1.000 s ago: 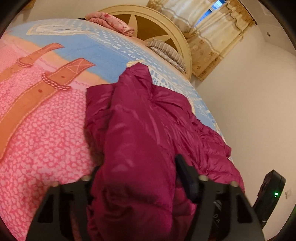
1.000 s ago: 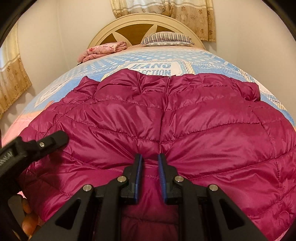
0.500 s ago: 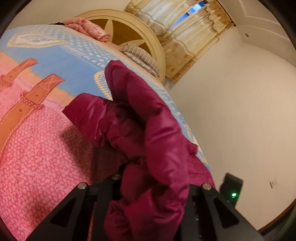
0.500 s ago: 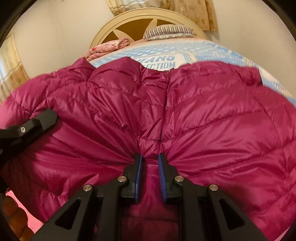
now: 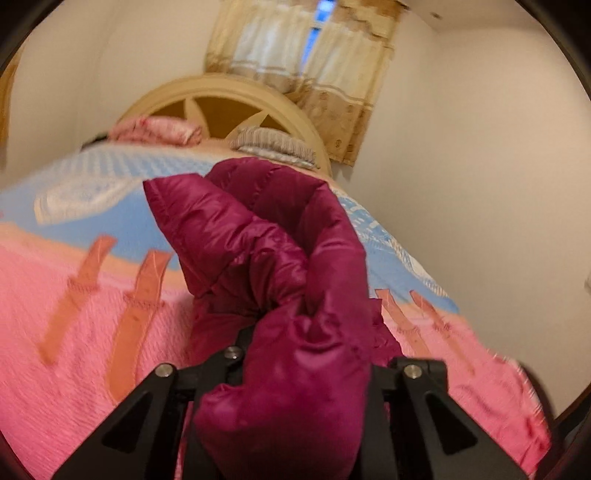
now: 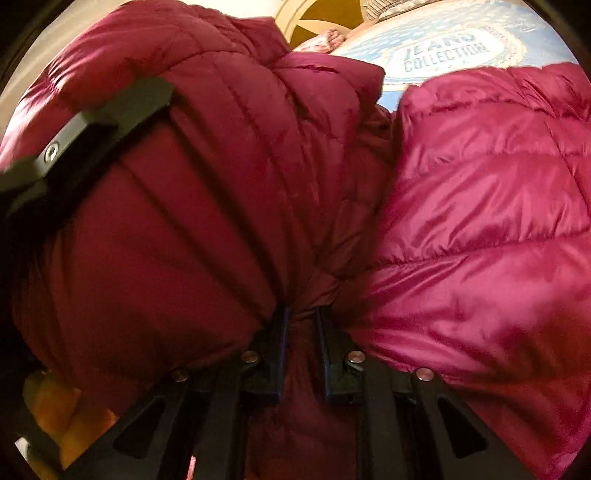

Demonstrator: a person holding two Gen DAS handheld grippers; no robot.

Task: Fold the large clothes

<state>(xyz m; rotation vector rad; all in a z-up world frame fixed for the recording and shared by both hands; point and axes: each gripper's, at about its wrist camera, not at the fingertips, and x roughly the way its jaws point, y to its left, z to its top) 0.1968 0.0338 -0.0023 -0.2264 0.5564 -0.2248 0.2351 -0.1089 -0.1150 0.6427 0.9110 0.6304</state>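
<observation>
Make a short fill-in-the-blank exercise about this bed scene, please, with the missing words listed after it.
1. Both grippers are shut on the magenta ____ jacket.
2. The left gripper holds its part of it ____ the bedspread.
3. The print on the blue part of the bedspread ends in the word ____.
4. Behind the headboard hangs a ____.

Missing words: quilted; above; COLLECTION; curtain

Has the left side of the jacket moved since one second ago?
Yes. The jacket side held by the left tool rose, now covering the headboard.
</observation>
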